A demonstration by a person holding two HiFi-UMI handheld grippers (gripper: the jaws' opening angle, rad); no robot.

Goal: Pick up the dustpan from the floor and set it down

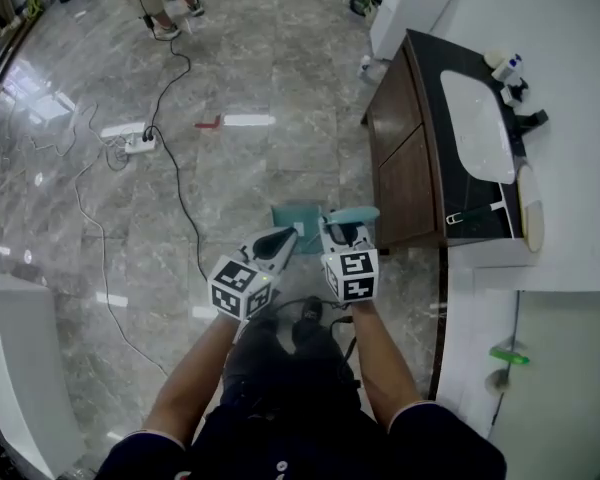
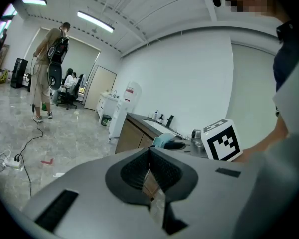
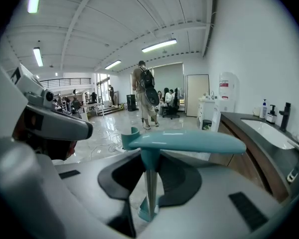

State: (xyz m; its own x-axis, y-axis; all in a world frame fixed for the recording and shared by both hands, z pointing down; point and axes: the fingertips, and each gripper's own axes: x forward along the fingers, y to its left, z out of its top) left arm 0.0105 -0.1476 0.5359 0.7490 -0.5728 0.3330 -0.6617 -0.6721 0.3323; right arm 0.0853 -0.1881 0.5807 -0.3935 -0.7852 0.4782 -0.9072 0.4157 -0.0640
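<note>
- Plainly, the dustpan [image 1: 298,217] is off the floor [image 1: 270,58]. It hangs in the air in front of the person, just left of the dark vanity cabinet [image 1: 400,158].
- The right gripper [image 3: 150,158] has it. Its jaws are clenched on the thin silver stem [image 3: 150,188], with the teal cross grip [image 3: 189,142] lying across just above them.
- The dustpan's long axis runs up and down. The stem drops straight through the jaws, and the teal pan end sits below the gripper, over bare floor.
- The left gripper [image 2: 149,156] is close alongside on the left. Its pads are pressed together with nothing between them, so it carries none of the load. From the head view I cannot tell whether its tip brushes the pan.
- The right hand is therefore the one that matters. As I judge it, setting the dustpan down means lowering it along the line of the stem until the pan's bottom meets the floor, and only then letting go. Tilted, it could tip over when released.
- By count there are:
  - one dustpan
  - two grippers, one loaded and one empty
  - one cabinet with one white sink [image 1: 475,128]
  - one white power strip [image 1: 140,143] with cables trailing across the floor
  - one person standing at the far end of the room
</note>
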